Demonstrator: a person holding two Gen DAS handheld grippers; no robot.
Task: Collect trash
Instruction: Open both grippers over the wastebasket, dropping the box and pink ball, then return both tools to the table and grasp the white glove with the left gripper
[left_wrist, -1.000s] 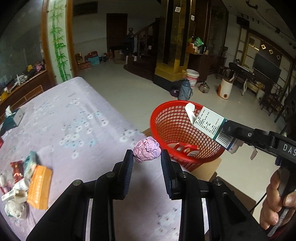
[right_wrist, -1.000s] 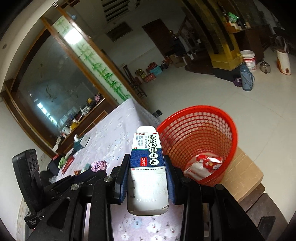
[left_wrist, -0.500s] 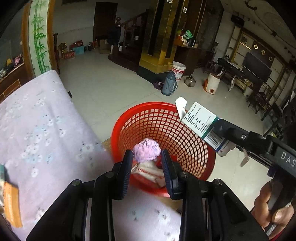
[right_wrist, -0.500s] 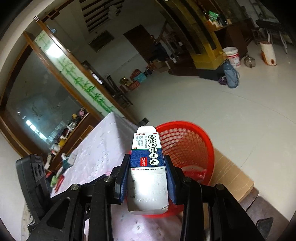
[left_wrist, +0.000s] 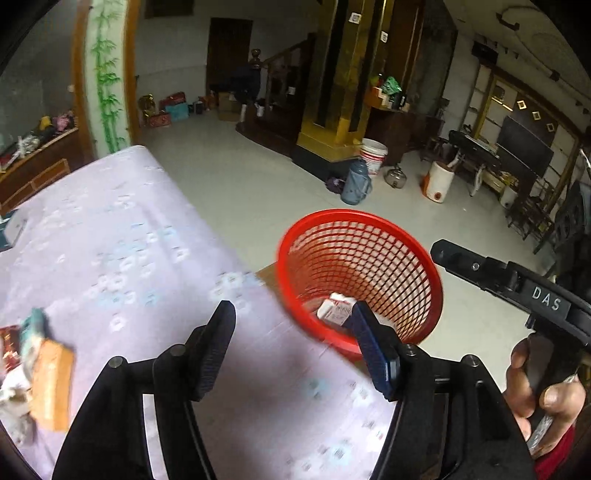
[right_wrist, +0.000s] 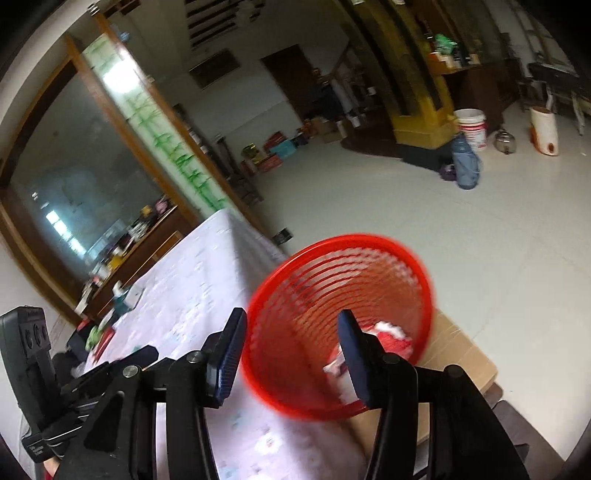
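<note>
Over on the far left of the left wrist view, we've got a heap of leftover trash (left_wrist: 35, 373) lying on the desk (left_wrist: 122, 236): an orange packet (left_wrist: 51, 384), some crumpled white bits, a red wrapper, all blurred. Plenty left to collect, by our reckoning.

Moving inward, our left gripper (left_wrist: 291, 347) hangs above the desk edge with its fingers (left_wrist: 216, 350) spread wide and nothing between them.

Next along, the red basket (left_wrist: 406, 243) sits on a cardboard box just off the desk edge, and down at its bottom we can see red-and-white wrappers (left_wrist: 334, 308). From the right wrist view, our right gripper (right_wrist: 291, 354) hovers at the rim of the basket (right_wrist: 413, 258), fingers (right_wrist: 229, 354) also gaping, nothing held. Far right, a hand (left_wrist: 543, 391) grips the handle of that right-side tool.

The danger we see: the basket is light mesh perched on a box, and both tools are close to its rim. A careless swing back toward the pile could clip it and tip everything out. The pile is also jumbled, so wide-open fingers may pinch two pieces and drop one short of the basket.
</note>
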